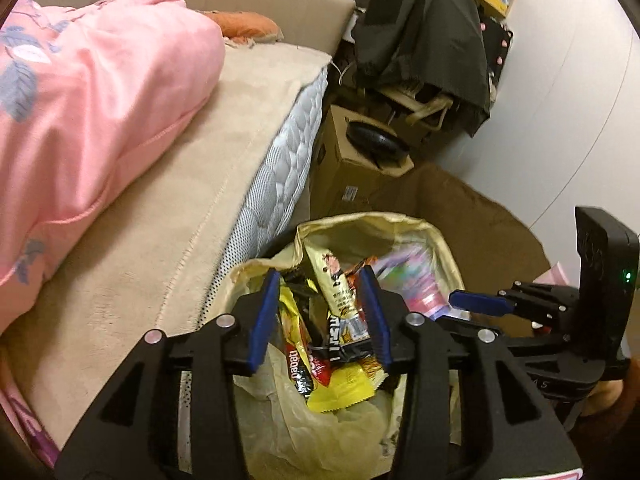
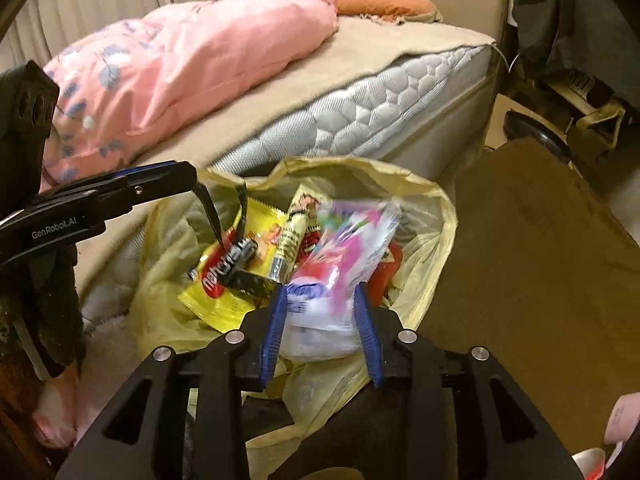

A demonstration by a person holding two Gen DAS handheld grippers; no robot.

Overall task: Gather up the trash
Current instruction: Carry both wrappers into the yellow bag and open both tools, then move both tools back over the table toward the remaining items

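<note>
While both blue-padded grippers hang over the pale yellow plastic trash bag (image 2: pixel 432 216), the right gripper (image 2: pixel 320 328) stands part open, a blurred pink-and-white plastic packet (image 2: pixel 340 256) loose between its pads. Beside it the left gripper (image 1: pixel 322 316) gapes too, gripping nothing, above yellow and red snack wrappers (image 1: pixel 340 392) heaped inside the bag, which sits against the quilted grey mattress (image 2: pixel 360 120).

bed (image 2: pixel 400 116): pink quilt (image 2: pixel 200 56), orange cushion (image 2: pixel 384 2) | floor (image 2: pixel 540 240): trash bag (image 2: pixel 432 200)
</note>
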